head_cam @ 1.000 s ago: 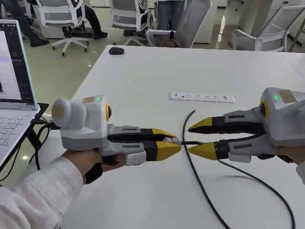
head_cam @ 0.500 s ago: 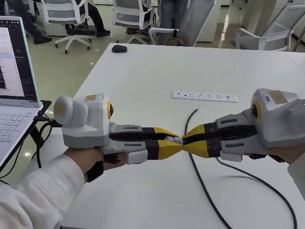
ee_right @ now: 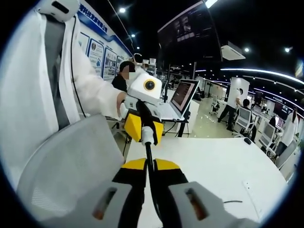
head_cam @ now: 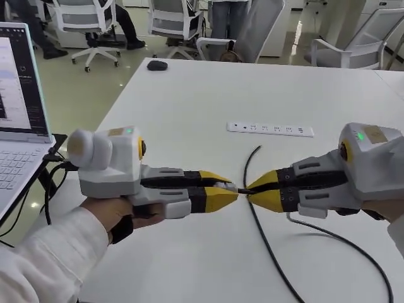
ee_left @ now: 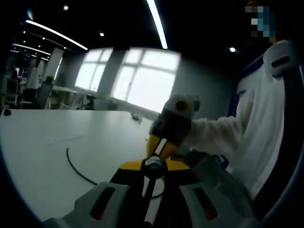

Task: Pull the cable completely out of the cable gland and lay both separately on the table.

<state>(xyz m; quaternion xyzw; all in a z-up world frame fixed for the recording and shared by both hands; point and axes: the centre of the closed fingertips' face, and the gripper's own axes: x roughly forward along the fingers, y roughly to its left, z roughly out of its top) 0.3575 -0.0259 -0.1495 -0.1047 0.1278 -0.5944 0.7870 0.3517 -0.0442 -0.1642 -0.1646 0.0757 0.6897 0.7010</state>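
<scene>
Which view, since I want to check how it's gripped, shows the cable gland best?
The right gripper view: the cable gland shows side-on, clamped in the left gripper, the cable running out of it. The left gripper view gives it end-on between the jaws; the head view, a small pale bit at the yellow tips.

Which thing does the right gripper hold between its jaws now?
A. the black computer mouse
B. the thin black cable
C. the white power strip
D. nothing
B: the right gripper is shut on the thin black cable, which runs to the small white cable gland in the left gripper.
</scene>
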